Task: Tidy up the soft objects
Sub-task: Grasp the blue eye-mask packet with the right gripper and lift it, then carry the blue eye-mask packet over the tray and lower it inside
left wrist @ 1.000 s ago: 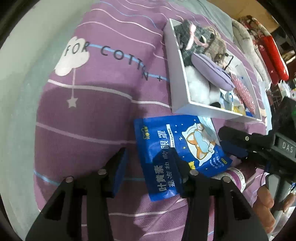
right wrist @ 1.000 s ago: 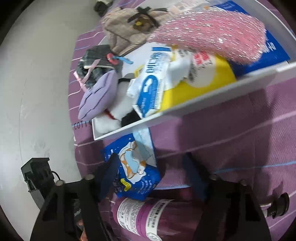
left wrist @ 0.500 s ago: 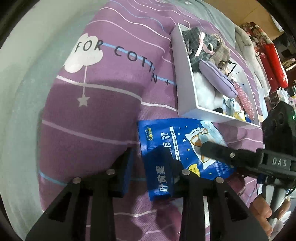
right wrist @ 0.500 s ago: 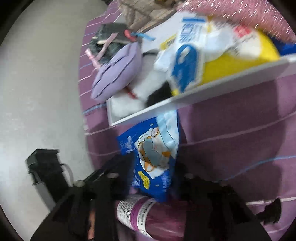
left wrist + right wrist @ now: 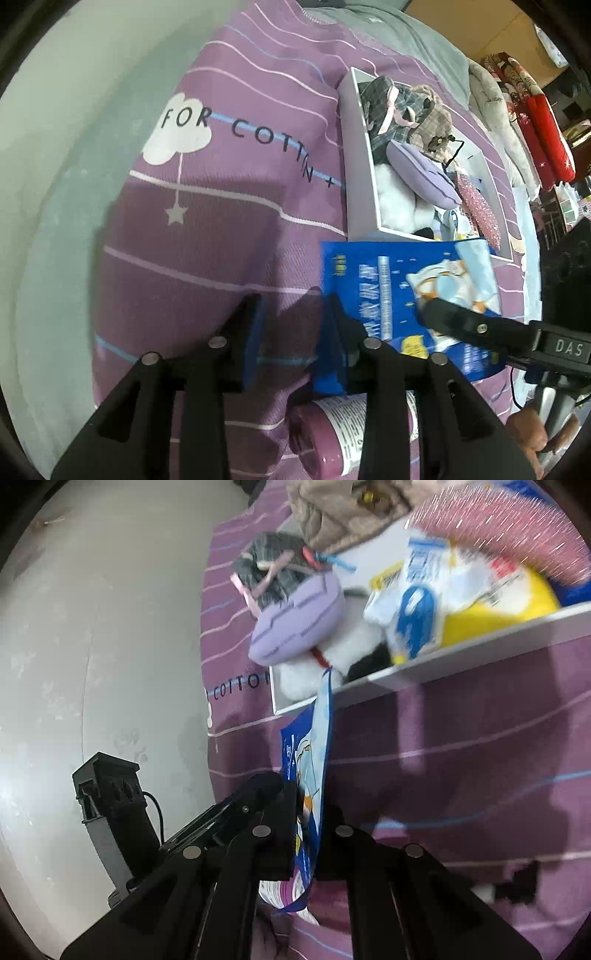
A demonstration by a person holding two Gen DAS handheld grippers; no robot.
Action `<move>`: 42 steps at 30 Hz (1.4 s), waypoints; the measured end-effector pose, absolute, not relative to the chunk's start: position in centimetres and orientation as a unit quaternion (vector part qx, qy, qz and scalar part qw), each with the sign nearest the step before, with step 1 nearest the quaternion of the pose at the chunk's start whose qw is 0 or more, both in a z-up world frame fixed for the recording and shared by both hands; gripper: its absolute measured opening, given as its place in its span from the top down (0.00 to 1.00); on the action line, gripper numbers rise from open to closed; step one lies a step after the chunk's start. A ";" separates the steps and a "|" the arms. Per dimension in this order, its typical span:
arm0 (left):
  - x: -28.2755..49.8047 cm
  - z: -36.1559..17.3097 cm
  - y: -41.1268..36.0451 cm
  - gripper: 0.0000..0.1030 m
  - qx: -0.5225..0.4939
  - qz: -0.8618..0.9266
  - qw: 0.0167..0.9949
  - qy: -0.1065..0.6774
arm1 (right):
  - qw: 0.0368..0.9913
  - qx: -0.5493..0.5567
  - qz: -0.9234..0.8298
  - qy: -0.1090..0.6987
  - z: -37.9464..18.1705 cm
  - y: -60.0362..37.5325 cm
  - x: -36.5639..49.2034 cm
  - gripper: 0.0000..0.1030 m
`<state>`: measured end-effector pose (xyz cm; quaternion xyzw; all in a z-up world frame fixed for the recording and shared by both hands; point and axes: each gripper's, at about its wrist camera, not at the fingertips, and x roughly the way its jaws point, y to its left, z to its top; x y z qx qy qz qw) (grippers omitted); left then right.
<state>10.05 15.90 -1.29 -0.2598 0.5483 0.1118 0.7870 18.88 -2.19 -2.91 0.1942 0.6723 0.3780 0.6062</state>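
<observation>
Blue packet (image 5: 310, 775): we see one, clamped in our right gripper (image 5: 308, 812)
Surface: purple striped bedding (image 5: 221, 229)
White box (image 5: 356, 177): one, ahead
Left gripper (image 5: 295, 325): apart, empty

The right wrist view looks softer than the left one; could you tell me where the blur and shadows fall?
Right wrist view: motion blur smears the white box contents, worst at the pink glittery item. Left wrist view: sharp, strong fisheye bending; dark shadow on the purple bedding.
</observation>
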 end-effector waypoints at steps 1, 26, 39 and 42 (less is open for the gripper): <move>10.0 -1.1 15.9 0.57 -0.261 0.111 0.788 0.546 | 0.611 0.192 0.376 0.670 -2.6 -2.5 18.8 0.96; 10.6 3.7 10.6 0.45 -0.188 0.081 0.842 0.499 | 0.662 0.253 0.375 0.597 4.1 -11.9 21.5 0.96; 13.2 6.7 9.1 0.39 -0.170 0.051 0.889 0.421 | 0.701 0.235 0.362 0.567 5.4 -11.5 28.5 0.96; 13.3 8.1 7.8 0.39 -0.140 0.031 0.913 0.382 | 0.691 0.223 0.359 0.587 4.2 -10.1 30.4 0.96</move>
